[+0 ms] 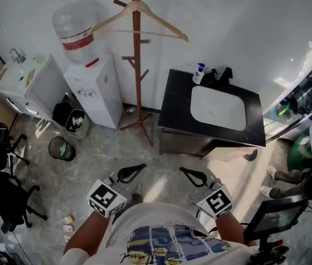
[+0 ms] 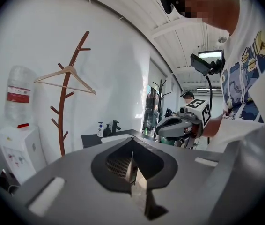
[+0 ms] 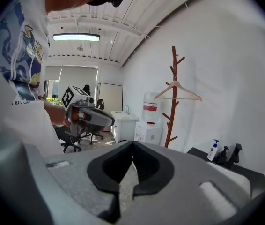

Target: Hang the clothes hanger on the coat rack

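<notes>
Left gripper, head view: the left gripper (image 1: 136,170) is held low in front of the person's body. It points forward over the floor (image 1: 106,148), well short of the rack, with nothing in it.
Right gripper, head view: the right gripper (image 1: 188,173) is level with the left and near it. Both tips angle slightly towards each other, and this one also carries nothing.
Clothes hanger, head view: the wooden clothes hanger (image 1: 161,20) hangs high on the brown coat rack (image 1: 138,70), with its hook at the trunk near the top.
Coat rack, head view: it stands against the white wall, between a water dispenser (image 1: 95,90) and a black vanity (image 1: 178,101).
Other items, head view: a water bottle (image 1: 79,29) sits on the dispenser. The vanity has a white basin (image 1: 218,108) with a soap bottle (image 1: 199,73) behind it. A waste bin (image 1: 62,148) stands on the floor at the left.
Left gripper, own view: the jaws of the left gripper (image 2: 132,142) are pressed together with nothing between them.
Task items, left gripper view: the clothes hanger (image 2: 67,74) hangs on the coat rack (image 2: 67,116), well apart from the jaws at upper left.
Other gripper, left gripper view: the right gripper (image 2: 179,125) shows at the right beside the person's shirt.
Right gripper, own view: the jaws of the right gripper (image 3: 132,146) meet at the tips and are empty.
Task items, right gripper view: the clothes hanger (image 3: 177,92) is on the coat rack (image 3: 173,111), far beyond the jaws.
Other gripper, right gripper view: the left gripper (image 3: 92,116) shows at the left.
</notes>
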`<state>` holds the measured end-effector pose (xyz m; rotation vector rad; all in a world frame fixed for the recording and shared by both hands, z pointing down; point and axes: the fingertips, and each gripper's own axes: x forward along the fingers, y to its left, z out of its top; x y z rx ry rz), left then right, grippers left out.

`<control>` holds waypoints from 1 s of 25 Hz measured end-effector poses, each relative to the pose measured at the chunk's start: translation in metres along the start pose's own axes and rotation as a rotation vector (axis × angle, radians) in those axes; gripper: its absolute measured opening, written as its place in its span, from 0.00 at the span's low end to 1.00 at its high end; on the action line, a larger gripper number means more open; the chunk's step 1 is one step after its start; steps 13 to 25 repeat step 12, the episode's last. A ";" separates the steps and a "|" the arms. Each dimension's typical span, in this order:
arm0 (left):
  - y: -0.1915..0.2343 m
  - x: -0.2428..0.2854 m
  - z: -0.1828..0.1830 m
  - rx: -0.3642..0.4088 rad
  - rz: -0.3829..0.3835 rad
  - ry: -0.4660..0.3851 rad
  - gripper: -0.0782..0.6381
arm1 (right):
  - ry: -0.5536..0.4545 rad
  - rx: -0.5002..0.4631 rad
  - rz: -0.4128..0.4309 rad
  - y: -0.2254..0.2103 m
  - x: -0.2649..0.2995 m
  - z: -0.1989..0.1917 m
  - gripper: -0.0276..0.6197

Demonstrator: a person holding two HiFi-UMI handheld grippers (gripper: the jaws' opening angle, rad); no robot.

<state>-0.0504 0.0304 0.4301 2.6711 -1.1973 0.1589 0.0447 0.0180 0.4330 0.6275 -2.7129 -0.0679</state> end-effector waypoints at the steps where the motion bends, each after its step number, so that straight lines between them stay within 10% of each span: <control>1: -0.001 -0.001 -0.001 -0.002 0.003 0.001 0.12 | -0.005 -0.003 0.007 0.001 0.000 0.001 0.05; 25: 0.018 -0.002 0.001 0.003 0.019 0.004 0.12 | -0.012 -0.008 0.034 -0.006 0.023 0.011 0.05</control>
